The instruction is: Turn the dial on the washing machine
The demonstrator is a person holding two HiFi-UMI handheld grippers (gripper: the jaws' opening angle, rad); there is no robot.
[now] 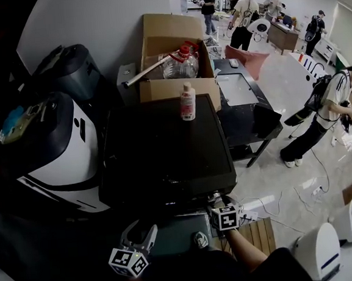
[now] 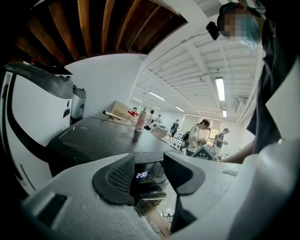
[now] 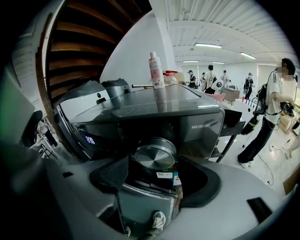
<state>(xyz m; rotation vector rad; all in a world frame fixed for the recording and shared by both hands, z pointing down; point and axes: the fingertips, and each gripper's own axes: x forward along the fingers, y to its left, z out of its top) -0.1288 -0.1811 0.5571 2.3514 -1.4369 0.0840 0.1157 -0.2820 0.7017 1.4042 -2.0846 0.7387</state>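
The dark washing machine fills the middle of the head view, and my two grippers are at its front edge. My right gripper is up against the front panel; the dial is hidden there. In the right gripper view the round silver dial sits just ahead, between the wide-apart jaws of my right gripper, and the pads do not touch it. My left gripper hangs lower left, open and empty. In the left gripper view my left gripper frames the lit display.
A pink-and-white bottle stands on the machine's lid. An open cardboard box sits behind it, a white-and-black appliance at the left and a dark table at the right. Several people stand in the far room.
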